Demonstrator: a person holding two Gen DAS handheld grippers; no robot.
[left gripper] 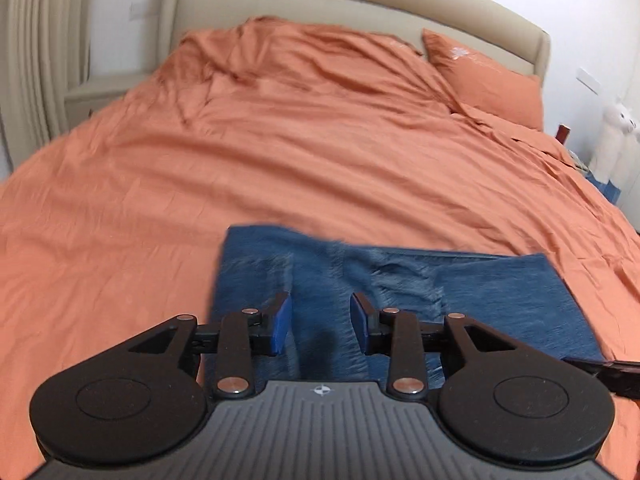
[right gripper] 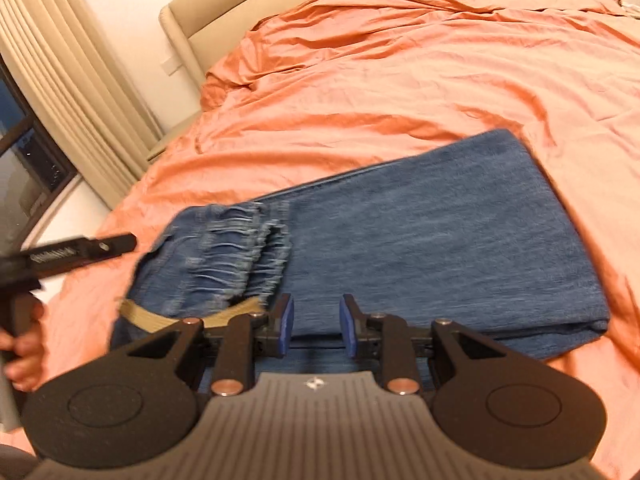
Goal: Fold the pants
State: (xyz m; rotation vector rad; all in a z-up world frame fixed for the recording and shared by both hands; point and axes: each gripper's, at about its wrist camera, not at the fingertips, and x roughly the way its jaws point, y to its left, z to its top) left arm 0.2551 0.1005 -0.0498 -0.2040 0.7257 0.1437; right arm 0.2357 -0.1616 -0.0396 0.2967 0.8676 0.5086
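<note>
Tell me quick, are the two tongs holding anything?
Left tongs: open, nothing between them, above the blue pants.
Right tongs: open, empty, over the pants.

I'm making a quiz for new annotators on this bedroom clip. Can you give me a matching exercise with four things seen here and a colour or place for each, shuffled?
Things:
1. folded denim pants
2. wrinkled cotton bed cover
3. padded headboard
4. pleated curtain

Descriptions:
A. beige, hanging beside the window
B. blue, lying on the bed in front of both grippers
C. orange, spread over the whole bed
D. cream, standing at the far end of the bed

Pairs: 1-B, 2-C, 3-D, 4-A
</note>
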